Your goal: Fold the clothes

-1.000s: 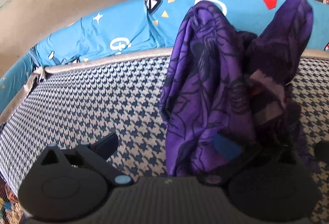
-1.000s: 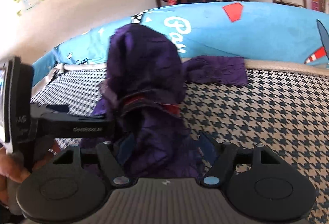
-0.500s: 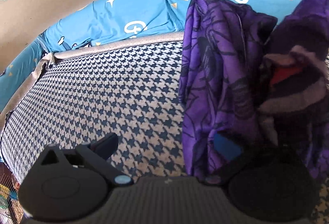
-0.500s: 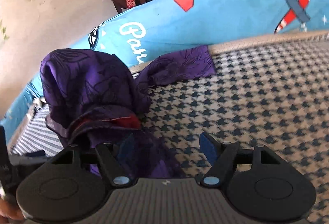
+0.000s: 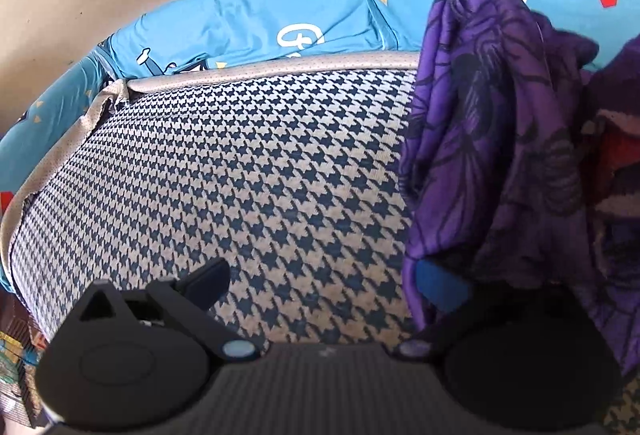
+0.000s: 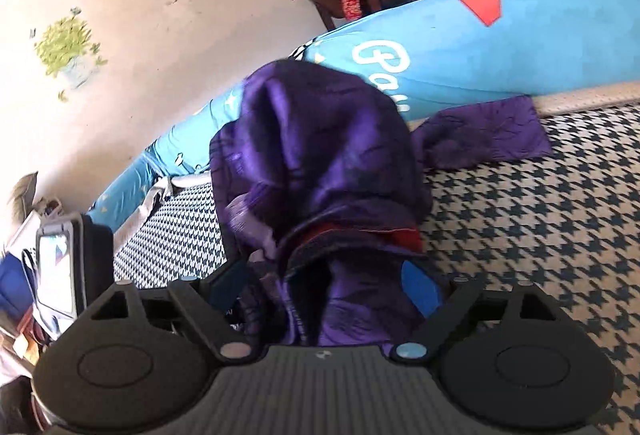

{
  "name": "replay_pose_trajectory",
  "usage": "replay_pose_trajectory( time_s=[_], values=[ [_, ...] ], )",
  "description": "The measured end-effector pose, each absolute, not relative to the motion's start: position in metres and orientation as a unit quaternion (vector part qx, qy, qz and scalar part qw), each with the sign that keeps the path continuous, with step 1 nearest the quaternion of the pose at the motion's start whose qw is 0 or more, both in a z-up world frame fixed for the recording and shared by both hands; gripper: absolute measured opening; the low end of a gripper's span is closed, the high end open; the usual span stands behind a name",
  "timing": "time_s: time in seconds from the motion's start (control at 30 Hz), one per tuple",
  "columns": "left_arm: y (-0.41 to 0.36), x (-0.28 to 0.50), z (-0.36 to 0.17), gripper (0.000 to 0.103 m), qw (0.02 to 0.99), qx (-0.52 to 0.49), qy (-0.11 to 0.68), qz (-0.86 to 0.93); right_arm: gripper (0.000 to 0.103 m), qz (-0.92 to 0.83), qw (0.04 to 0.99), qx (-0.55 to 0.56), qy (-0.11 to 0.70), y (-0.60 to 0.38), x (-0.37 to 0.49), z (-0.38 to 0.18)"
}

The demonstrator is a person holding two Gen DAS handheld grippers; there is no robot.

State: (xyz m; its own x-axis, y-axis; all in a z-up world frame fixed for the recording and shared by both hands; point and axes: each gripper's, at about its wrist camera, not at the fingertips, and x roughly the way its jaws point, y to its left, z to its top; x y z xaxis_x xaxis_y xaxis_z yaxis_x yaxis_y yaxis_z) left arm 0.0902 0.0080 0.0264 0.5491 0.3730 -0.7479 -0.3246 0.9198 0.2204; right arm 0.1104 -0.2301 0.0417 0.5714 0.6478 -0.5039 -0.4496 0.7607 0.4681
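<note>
The left tongs (image 5: 320, 281) stand with their fingers spread wide apart: the left finger (image 5: 206, 277) is bare and in the clear, while the blue pad of the right finger (image 5: 438, 285) is half covered by cloth that hangs over that side rather than being pinched between the two. The right tongs (image 6: 326, 285) are parted around a thick bunch of fabric that fills the gap between their two blue pads (image 6: 420, 287), so whether they actually pinch it cannot be told. The left unit shows at the left edge of the right wrist view.
</note>
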Motion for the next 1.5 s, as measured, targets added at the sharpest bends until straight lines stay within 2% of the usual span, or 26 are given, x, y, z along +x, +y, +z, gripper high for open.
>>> replay_pose_trajectory(
  time_s=[0.23, 0.27, 0.3, 0.37, 0.47, 0.6, 0.67, 1.2, 1.4, 1.5],
  values=[
    [0.004, 0.08, 0.046, 0.103, 0.903, 0.014, 0.393, 0.174, 0.087, 0.289, 0.885, 0.135, 0.339, -0.212, 0.112, 0.03],
    [0.003, 0.079, 0.049, 0.103, 0.906, 0.012, 0.387, 0.17, 0.085, 0.286, 0.886, 0.136, 0.338, -0.21, 0.113, 0.028],
    [0.002, 0.077, 0.051, 0.103, 0.909, 0.01, 0.382, 0.166, 0.08, 0.285, 0.887, 0.137, 0.338, -0.209, 0.114, 0.027],
    [0.001, 0.074, 0.057, 0.103, 0.915, 0.006, 0.37, 0.159, 0.058, 0.282, 0.888, 0.133, 0.338, -0.205, 0.116, 0.025],
    [-0.001, 0.07, 0.065, 0.103, 0.924, 0.0, 0.354, 0.149, 0.043, 0.277, 0.892, 0.133, 0.333, -0.203, 0.117, 0.023],
    [-0.003, 0.068, 0.073, 0.103, 0.931, -0.012, 0.338, 0.137, 0.033, 0.28, 0.892, 0.141, 0.325, -0.204, 0.118, 0.026],
    [-0.004, 0.067, 0.077, 0.103, 0.934, -0.018, 0.331, 0.131, 0.025, 0.289, 0.893, 0.133, 0.318, -0.203, 0.116, 0.028],
    [-0.012, 0.083, 0.065, 0.103, 0.94, -0.03, 0.319, 0.115, 0.026, 0.333, 0.895, 0.065, 0.289, -0.182, 0.099, 0.033],
    [-0.004, 0.105, 0.036, 0.103, 0.91, -0.031, 0.379, 0.168, 0.028, 0.324, 0.898, 0.062, 0.292, -0.182, 0.096, 0.029],
    [0.003, 0.11, 0.024, 0.103, 0.899, -0.039, 0.396, 0.182, 0.034, 0.314, 0.9, 0.052, 0.297, -0.18, 0.098, 0.028]
  ],
)
